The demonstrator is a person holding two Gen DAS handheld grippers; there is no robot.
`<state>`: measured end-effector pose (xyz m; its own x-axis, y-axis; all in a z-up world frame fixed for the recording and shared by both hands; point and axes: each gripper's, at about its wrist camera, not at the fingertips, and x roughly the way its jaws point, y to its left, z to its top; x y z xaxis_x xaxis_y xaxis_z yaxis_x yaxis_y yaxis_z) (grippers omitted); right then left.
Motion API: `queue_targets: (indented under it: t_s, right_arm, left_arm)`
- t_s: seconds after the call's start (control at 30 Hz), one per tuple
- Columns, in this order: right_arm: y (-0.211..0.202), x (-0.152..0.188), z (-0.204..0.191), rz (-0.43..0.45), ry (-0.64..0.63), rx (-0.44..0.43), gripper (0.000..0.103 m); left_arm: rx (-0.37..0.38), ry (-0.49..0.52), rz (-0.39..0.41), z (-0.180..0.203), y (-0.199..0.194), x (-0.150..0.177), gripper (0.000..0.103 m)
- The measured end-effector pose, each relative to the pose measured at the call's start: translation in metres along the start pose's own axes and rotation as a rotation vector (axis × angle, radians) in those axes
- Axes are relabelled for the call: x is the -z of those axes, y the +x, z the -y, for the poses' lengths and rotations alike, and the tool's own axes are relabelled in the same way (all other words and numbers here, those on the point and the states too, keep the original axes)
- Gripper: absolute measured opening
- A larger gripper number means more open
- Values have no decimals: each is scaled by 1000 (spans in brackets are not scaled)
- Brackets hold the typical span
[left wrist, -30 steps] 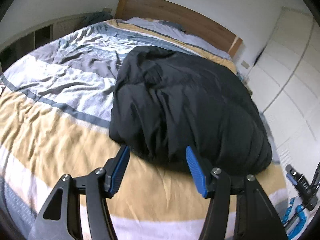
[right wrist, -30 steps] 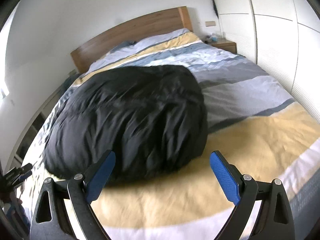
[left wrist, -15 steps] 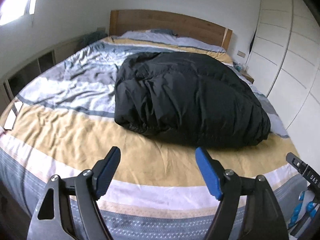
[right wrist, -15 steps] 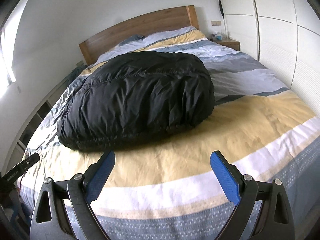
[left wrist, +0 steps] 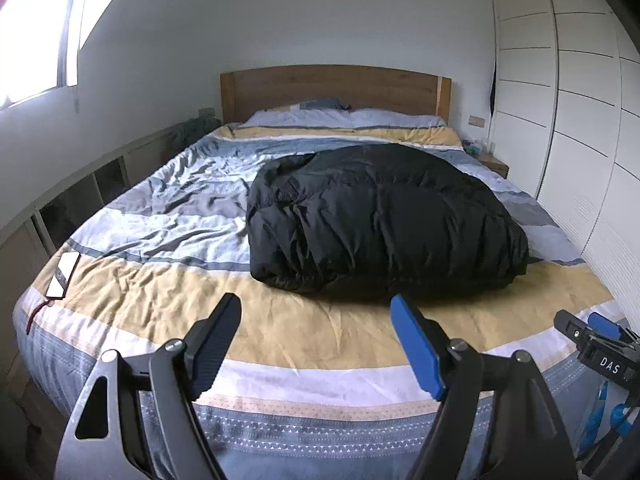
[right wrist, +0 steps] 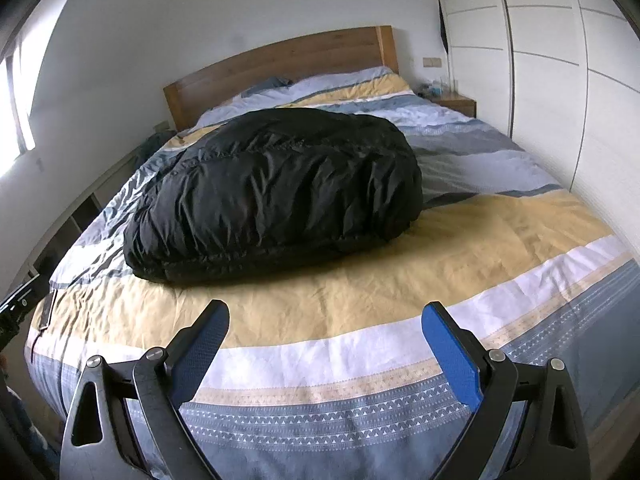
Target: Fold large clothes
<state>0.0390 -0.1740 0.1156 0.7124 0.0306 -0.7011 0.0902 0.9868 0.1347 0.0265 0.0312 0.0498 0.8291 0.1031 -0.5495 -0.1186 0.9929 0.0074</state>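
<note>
Left tongs (left wrist: 316,320) spread wide, nothing between the pads, held above the foot of the bed (left wrist: 280,376). Right tongs (right wrist: 326,330) likewise spread, nothing gripped, also over the foot end; their tip shows at the right edge of the left view. Both pairs clear of the fabric, well apart from the jacket (left wrist: 380,220). Jacket: black, puffy, folded into a bulky rounded bundle, lying across the middle of the bed, its near edge on the yellow band of the duvet (left wrist: 160,288). Bundle sits nearer the right side of the bed in the left view; seen from the right tongs it fills the centre (right wrist: 276,192). Duvet striped grey, white and yellow, creased on the left half. Phone (left wrist: 63,274) flat at the bed's left edge, near the foot corner. Pillows (left wrist: 352,117) against a wooden headboard (left wrist: 332,88). White wardrobe (left wrist: 580,120) along the right wall, a nightstand (right wrist: 456,103) beside the head of the bed. Low shelf (left wrist: 80,196) along the left wall, under a window (left wrist: 32,28).
</note>
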Motion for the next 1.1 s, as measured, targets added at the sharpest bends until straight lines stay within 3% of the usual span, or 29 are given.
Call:
queue_targets:
  t_s: [0.23,0.7,1.1]
  right_arm:
    - [-13,8,-4,15,-19,4,96]
    - [-38,16,-6,58,-32,6,97]
    - [-43,21,-11,62,-44,11,97]
  left_arm:
    - [-72,26,25,7,-18,4,76]
    - [-53,23,60,10,-36,14,76]
    - [-12,1,44,3,-39,17,76]
